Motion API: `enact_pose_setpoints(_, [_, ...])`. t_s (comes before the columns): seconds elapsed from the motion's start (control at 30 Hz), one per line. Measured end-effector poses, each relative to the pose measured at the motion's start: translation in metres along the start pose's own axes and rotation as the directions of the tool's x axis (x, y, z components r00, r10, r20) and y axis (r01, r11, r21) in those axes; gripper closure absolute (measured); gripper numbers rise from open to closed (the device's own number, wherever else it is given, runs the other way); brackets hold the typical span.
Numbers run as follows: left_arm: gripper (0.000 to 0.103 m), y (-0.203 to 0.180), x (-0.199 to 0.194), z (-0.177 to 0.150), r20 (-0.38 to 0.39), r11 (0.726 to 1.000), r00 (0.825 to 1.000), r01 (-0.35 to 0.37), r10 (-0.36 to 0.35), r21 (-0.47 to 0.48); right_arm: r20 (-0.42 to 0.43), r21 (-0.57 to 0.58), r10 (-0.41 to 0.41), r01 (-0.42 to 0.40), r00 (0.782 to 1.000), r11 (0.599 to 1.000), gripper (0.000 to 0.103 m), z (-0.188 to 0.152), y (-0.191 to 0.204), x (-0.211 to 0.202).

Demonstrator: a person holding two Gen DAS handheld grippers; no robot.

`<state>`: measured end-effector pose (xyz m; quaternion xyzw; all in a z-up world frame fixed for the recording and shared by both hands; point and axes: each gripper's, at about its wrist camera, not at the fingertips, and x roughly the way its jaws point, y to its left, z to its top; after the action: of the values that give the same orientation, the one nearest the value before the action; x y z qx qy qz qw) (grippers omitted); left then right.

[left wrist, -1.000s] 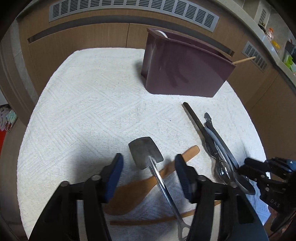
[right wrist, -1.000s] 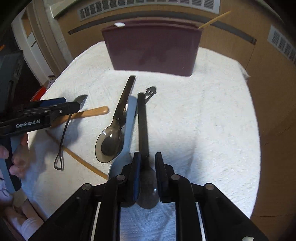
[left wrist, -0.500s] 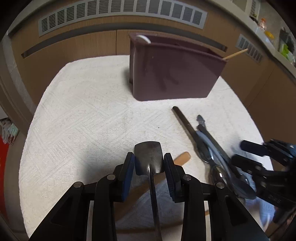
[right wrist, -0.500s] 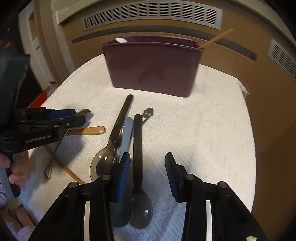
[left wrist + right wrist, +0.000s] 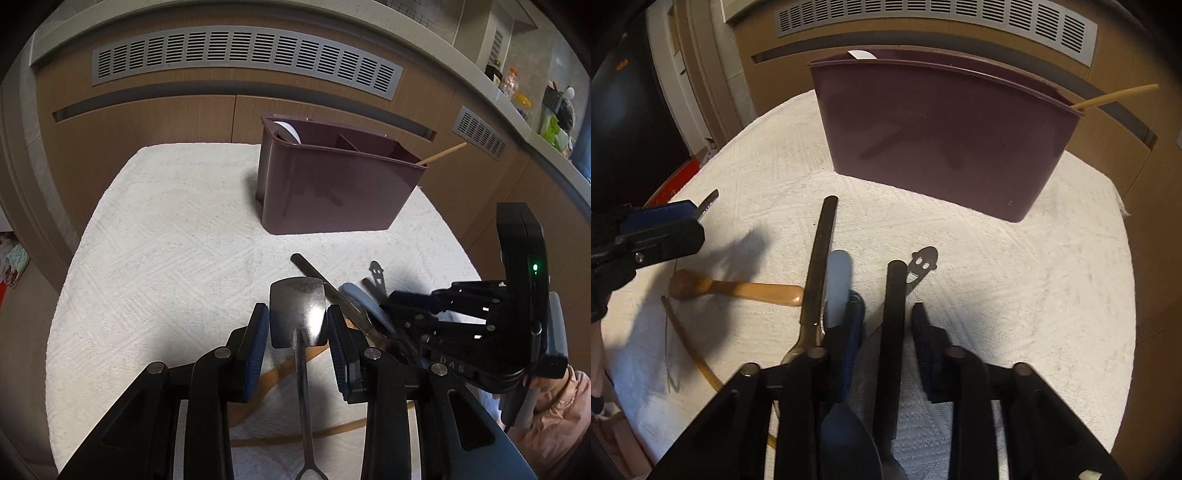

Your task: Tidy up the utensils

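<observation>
1. The small metal spatula (image 5: 297,314) sits between the blue pads of the left tongs (image 5: 298,334), blade forward and thin handle trailing back towards the near edge of the surface (image 5: 166,229). The pads press on the blade's two sides, and it appears lifted clear of the cloth. To do this step well, keep the squeeze steady (a flat blade pinched by its edges can swivel) and carry it high enough to clear the rim of the maroon holder (image 5: 332,192) at the far edge, then lower it into a free compartment.

2. The right tongs (image 5: 886,334) are closing around the black-handled spoon (image 5: 892,332), which lies near the right edge; its handle runs up between the pads but a gap shows on either side, so there is no firm hold yet. Close squarely on the black handle alone: the pale blue spoon (image 5: 837,284) and the dark-handled spoon (image 5: 822,258) lie just beside it, and the smiley-ended utensil (image 5: 923,260) pokes out from under it.

3. The wooden spoon (image 5: 735,288) and a thin stick remain on the cloth near the left edge.

4. A second ago the left tongs stood wide over the spatula lying flat across the wooden spoon; now they have narrowed onto the blade and raised it. The right tongs opened, shifted sideways, and are narrowing again.
</observation>
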<state>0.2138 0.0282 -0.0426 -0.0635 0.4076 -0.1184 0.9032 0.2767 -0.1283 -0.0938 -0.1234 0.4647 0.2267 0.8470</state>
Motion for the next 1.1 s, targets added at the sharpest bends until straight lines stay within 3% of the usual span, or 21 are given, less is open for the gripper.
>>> enact_pose_setpoints(0.13, [0.070, -0.001, -0.004, -0.001, 0.007, 1.000, 1.000, 0.008, -0.008, 0.000, 0.012, 0.056, -0.002, 0.002, 1.000, 0.998, 0.093, -0.002, -0.008, -0.008])
enact_pose_setpoints(0.4, [0.070, -0.013, -0.027, 0.007, 0.073, 0.999, 0.997, 0.034, -0.036, 0.033, 0.179, 0.172, 0.010, -0.041, 0.984, 0.984, 0.093, -0.018, -0.025, -0.078])
enact_pose_setpoints(0.47, [0.077, -0.016, -0.033, 0.009, 0.085, 0.998, 0.995, 0.044, -0.047, 0.040, 0.207, 0.180, 0.008, -0.046, 0.978, 0.983, 0.093, -0.021, -0.027, -0.092])
enact_pose_setpoints(0.67, [0.078, -0.025, -0.041, 0.015, 0.105, 0.997, 0.993, 0.038, -0.045, 0.068, 0.271, 0.186, -0.013, -0.039, 0.962, 0.982, 0.093, -0.026, -0.026, -0.121])
enact_pose_setpoints(0.87, [0.073, -0.007, -0.003, 0.012, -0.054, 1.000, 0.998, -0.014, 0.015, 0.009, 0.257, 0.206, -0.047, -0.007, 0.965, 0.979, 0.093, -0.027, -0.034, -0.115])
enact_pose_setpoints(0.93, [0.061, -0.005, 0.018, 0.011, -0.139, 1.000, 0.990, -0.004, 0.002, -0.011, 0.256, 0.222, -0.051, -0.007, 0.965, 0.975, 0.093, -0.028, -0.039, -0.113])
enact_pose_setpoints(1.0, [0.059, -0.008, 0.036, 0.012, -0.188, 1.000, 0.982, 0.014, -0.019, -0.027, 0.257, 0.234, -0.047, -0.015, 0.965, 0.972, 0.093, -0.029, -0.043, -0.112])
enact_pose_setpoints(1.1, [0.049, -0.013, 0.061, 0.020, -0.255, 0.999, 0.966, -0.039, 0.033, -0.020, 0.257, 0.227, -0.042, -0.018, 0.965, 0.974, 0.093, -0.028, -0.041, -0.113])
